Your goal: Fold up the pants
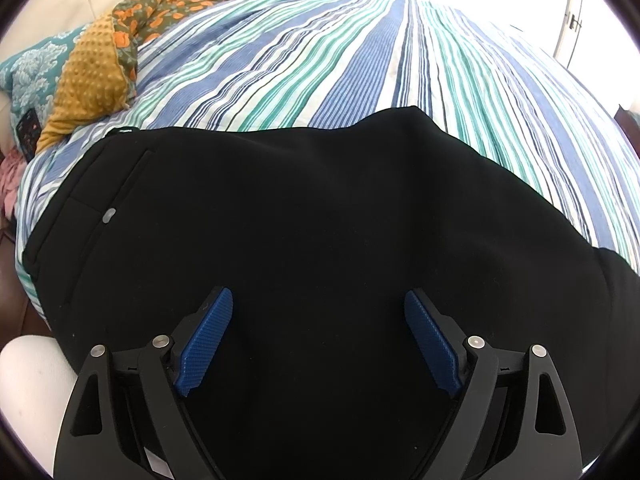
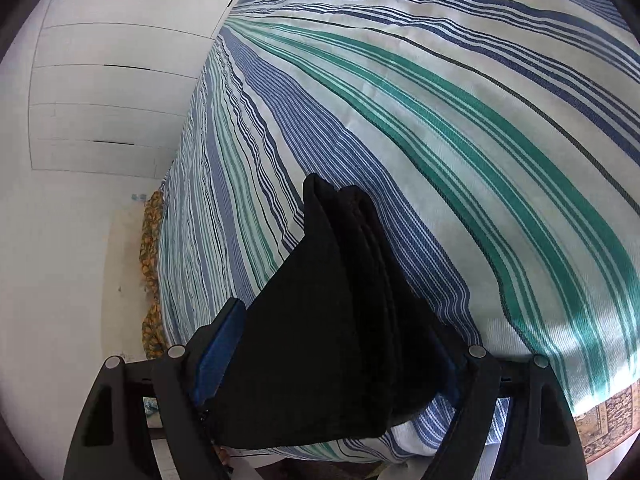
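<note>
Left wrist view shows the black pants spread flat over a bed with a striped bedspread in blue, green and white. The left gripper hangs just above the dark cloth with its jaws spread wide, the blue pads well apart and nothing between them. A pocket seam and a small grey tab show on the left part of the garment. Beyond the pants, near the head of the bed, lie a mustard dotted blanket, an orange flowered cloth and a teal patterned pillow. Right wrist view looks along the edge of the bed, where the right gripper has a thick folded stack of the pants between its fingers; the layers fill the gap, and the jaws press on them from both sides. The stack lies on the striped bedspread, its far corner pointing away from the camera. White cupboard doors stand on the left, and a patterned rug shows at the lower right.
</note>
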Action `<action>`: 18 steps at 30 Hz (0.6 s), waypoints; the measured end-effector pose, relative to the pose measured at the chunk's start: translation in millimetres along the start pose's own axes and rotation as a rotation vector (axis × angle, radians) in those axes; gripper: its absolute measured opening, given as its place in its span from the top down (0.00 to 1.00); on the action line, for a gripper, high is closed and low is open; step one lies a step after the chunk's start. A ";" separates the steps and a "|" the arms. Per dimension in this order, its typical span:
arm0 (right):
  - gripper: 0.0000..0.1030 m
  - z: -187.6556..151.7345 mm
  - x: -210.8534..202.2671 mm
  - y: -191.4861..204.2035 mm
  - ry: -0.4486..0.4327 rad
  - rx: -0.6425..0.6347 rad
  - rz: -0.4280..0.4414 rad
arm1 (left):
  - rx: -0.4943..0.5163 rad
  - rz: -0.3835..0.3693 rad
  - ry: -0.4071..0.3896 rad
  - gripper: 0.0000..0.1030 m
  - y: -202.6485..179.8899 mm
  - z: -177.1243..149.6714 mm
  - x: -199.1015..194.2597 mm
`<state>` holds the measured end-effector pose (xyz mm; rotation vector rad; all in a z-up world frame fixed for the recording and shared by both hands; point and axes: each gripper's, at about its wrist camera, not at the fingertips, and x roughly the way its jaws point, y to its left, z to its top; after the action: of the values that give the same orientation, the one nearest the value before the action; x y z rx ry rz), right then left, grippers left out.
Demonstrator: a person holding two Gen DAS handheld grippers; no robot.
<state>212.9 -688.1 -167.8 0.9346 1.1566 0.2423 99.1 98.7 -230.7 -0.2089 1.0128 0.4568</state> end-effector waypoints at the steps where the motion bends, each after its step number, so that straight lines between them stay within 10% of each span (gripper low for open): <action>1: 0.20 4.3 3.2 -2.6 0.025 0.009 0.006 | 0.000 0.000 0.000 0.14 -0.1 -0.1 0.3; 5: 0.83 7.2 13.4 7.8 0.155 -0.128 -0.174 | 0.003 0.003 0.001 0.13 -0.8 0.0 1.1; 8: 0.88 -1.7 6.7 21.6 0.135 -0.142 -0.138 | -0.005 0.001 0.015 0.13 -0.2 2.2 -0.5; 18: 0.89 -89.3 14.4 166.8 0.111 -0.188 0.411 | -0.153 -0.161 0.019 0.14 21.5 0.1 -28.7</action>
<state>189.8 -531.7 -62.8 0.9933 1.0134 0.7308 76.5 110.1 -205.3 -0.4293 0.9722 0.3855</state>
